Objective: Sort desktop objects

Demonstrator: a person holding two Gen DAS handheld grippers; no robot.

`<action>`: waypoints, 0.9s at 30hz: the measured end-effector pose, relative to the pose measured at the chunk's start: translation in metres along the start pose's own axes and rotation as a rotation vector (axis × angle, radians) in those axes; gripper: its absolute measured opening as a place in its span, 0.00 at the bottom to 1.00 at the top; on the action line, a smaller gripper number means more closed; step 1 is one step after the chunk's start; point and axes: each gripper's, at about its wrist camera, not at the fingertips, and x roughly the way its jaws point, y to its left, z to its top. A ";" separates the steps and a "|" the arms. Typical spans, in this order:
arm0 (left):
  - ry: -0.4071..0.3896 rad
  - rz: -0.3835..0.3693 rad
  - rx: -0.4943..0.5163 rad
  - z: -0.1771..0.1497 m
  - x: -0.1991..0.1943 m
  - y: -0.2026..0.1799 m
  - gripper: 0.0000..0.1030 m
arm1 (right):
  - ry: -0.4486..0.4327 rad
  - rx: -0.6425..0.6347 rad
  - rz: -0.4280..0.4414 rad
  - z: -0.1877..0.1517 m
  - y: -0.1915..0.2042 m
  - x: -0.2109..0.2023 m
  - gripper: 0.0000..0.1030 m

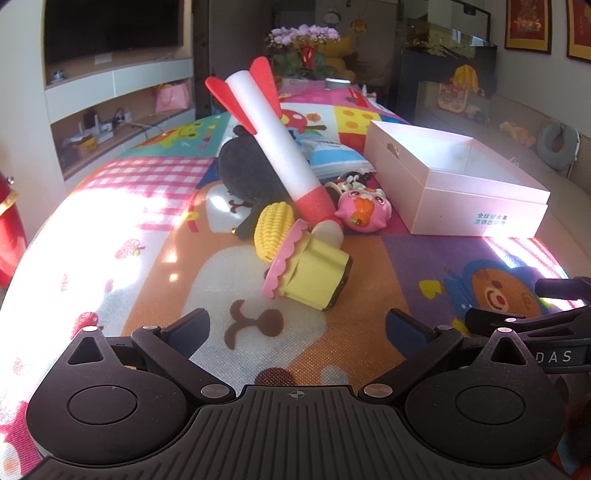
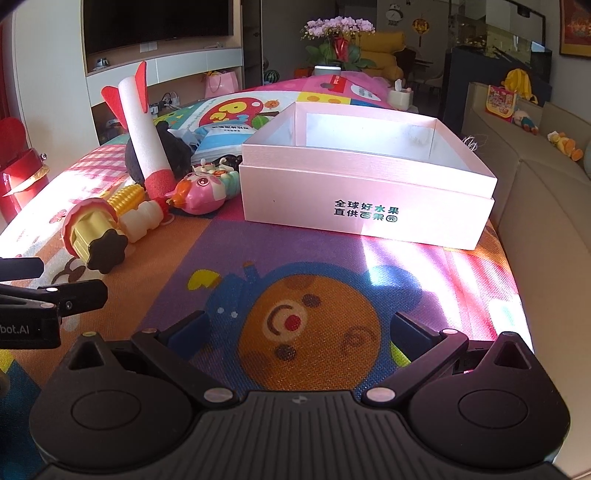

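A heap of toys lies on the colourful mat. A white foam rocket (image 1: 273, 136) with red fins leans over a dark plush (image 1: 247, 170). In front lie a yellow corn cob (image 1: 273, 225), a yellow cupcake toy with a pink frill (image 1: 314, 273) and a pink pig toy (image 1: 364, 210). A blue-white packet (image 1: 332, 155) sits behind them. The open pink box (image 1: 476, 206) stands to the right, with nothing visible in it (image 2: 369, 162). My left gripper (image 1: 297, 332) is open, just short of the cupcake toy. My right gripper (image 2: 297, 332) is open over the bear print, in front of the box.
A beige sofa (image 2: 546, 221) with plush toys runs along the mat's right edge. A red container (image 2: 18, 173) stands off the left edge. Shelves with a TV (image 1: 110, 29) and a flower pot (image 1: 303, 44) lie beyond the far end.
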 end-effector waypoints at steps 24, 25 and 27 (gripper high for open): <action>-0.060 -0.047 0.024 0.022 -0.002 0.020 0.86 | 0.034 -0.107 0.094 0.010 0.000 0.000 1.00; -0.059 -0.067 0.033 0.022 -0.002 0.017 0.76 | 0.020 -0.116 0.091 0.011 0.002 -0.001 1.00; -0.063 -0.081 0.058 0.023 0.001 0.010 0.74 | -0.016 -0.134 0.074 0.012 0.004 -0.002 1.00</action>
